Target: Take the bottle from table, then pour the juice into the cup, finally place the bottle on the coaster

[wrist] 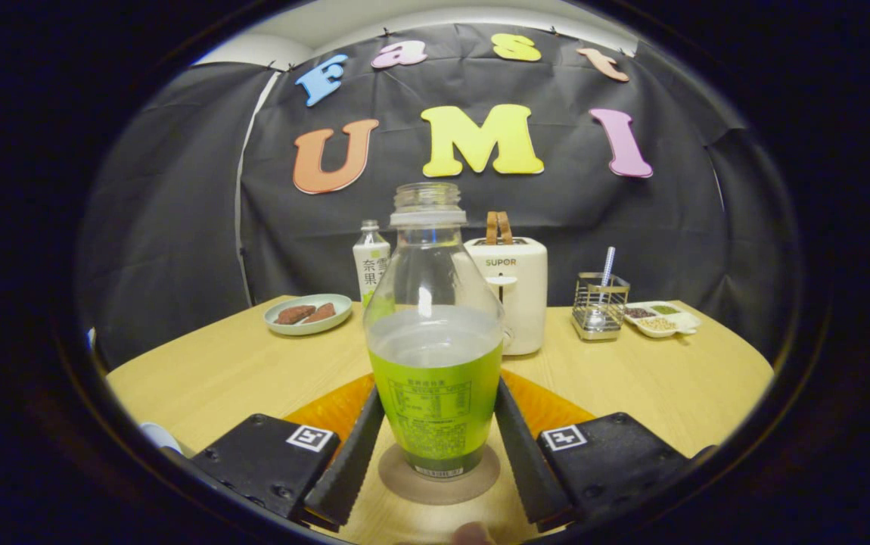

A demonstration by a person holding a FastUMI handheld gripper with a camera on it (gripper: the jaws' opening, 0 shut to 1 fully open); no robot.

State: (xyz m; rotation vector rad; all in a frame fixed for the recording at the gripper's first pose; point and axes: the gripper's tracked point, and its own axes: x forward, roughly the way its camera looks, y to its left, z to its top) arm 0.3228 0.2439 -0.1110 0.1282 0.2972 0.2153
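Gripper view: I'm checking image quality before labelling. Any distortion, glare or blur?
Gripper view: fisheye bends the table edge into a curve; a small highlight sits on the bottle glass; bottle, coaster and gripper fingers look sharp, with the fingers on either side of the bottle; lighting is dim and warm.

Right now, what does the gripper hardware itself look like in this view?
The gripper has two long, narrow fingers with ribbed, textured inner faces. Each finger is mounted on a black, blocky carriage fixed with small screws. Each carriage carries a white square fiducial marker with a black pattern. No cables visible.
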